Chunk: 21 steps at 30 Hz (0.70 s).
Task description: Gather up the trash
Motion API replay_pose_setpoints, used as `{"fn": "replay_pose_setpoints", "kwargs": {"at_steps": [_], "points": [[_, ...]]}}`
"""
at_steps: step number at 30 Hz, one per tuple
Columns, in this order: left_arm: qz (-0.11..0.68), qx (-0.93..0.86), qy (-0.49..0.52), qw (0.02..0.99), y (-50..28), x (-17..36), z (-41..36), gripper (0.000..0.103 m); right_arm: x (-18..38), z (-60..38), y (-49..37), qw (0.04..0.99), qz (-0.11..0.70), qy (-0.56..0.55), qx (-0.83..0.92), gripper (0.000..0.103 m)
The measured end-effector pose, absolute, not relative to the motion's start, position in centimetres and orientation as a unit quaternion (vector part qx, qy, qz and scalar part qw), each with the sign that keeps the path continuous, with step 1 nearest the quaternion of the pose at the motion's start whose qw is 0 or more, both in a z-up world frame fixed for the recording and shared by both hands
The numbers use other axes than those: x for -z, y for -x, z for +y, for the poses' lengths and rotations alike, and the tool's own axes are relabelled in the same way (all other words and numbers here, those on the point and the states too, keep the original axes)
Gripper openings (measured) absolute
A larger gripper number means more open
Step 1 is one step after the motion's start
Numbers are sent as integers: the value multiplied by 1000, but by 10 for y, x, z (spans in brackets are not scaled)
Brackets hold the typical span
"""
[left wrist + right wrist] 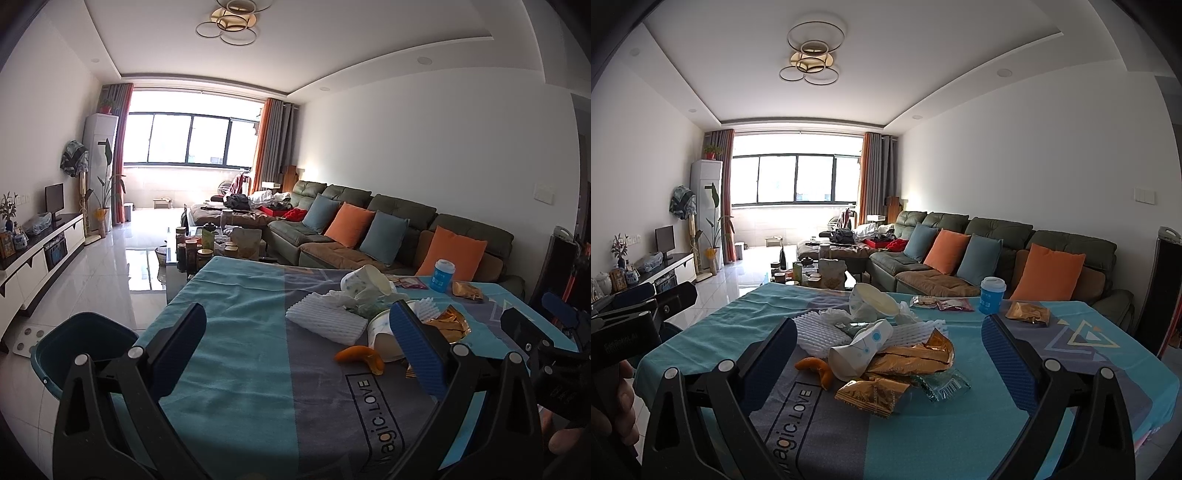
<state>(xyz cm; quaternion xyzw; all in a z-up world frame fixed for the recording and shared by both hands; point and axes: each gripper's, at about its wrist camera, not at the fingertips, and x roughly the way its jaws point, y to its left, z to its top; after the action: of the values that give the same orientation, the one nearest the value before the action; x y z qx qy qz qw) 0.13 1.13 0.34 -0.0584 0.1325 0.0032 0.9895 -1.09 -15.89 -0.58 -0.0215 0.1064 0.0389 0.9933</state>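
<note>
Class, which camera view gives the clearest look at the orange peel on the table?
The right wrist view: the orange peel lies unobstructed beside the crushed paper cup, its curl fully visible. The left wrist view also shows the peel, but farther to the side, close to a blue finger pad.

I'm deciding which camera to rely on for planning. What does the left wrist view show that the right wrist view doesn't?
Only the left wrist view shows the dark teal plastic bin beside the table's left edge. Only the right wrist view shows the clear green-tinted wrapper lying in front of the pile. Both show the orange peel, white ribbed foam netting and blue lidded cup; both grippers are open and hold nothing.
</note>
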Motion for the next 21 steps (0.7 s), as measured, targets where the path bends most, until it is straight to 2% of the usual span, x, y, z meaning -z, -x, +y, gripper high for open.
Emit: {"fn": "replay_pose_setpoints", "kwargs": {"at_steps": [21], "points": [[144, -11, 62, 988, -10, -2, 16, 98, 6, -160, 7, 993, 109, 21, -38, 97]]}}
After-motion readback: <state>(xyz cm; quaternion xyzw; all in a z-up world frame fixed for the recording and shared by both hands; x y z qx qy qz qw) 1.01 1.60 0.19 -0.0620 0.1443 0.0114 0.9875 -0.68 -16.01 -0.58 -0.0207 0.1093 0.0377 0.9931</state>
